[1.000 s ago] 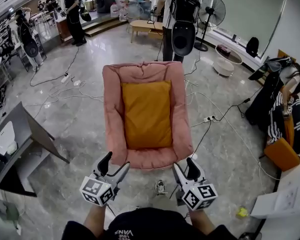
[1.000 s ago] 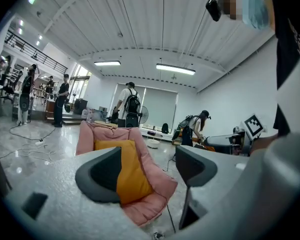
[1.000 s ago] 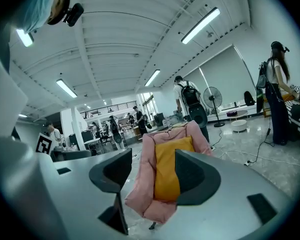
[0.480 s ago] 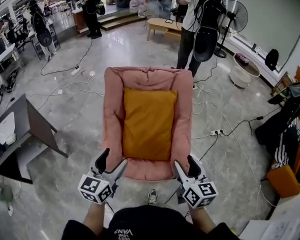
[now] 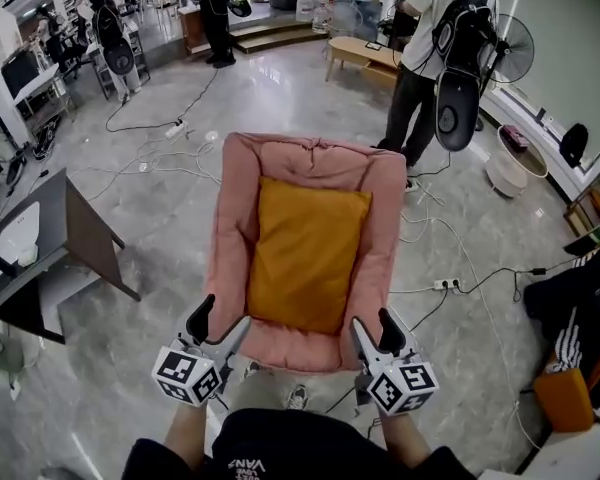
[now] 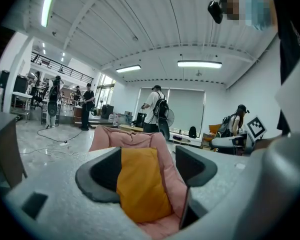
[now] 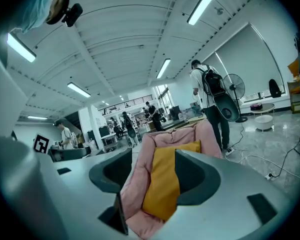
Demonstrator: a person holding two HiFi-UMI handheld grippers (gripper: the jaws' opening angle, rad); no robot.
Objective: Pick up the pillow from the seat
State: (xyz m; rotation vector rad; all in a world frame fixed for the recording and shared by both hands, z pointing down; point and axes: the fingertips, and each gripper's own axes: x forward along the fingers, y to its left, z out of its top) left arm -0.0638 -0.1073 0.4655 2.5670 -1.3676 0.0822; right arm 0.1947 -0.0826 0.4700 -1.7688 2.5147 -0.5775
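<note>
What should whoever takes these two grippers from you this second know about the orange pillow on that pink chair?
The left gripper is open and empty, held near the chair's front edge.
The right gripper is open and empty, level with it on the other side.
The pillow lies in the chair, with neither gripper touching it.
Done: both grippers are lined up facing the chair.
Left: reach in, close on the pillow and lift it off the seat.

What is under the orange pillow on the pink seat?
The orange pillow lies on the pink seat, whose padded rim shows all around it. The seat's surface under the pillow is covered, so nothing there can be seen.
</note>
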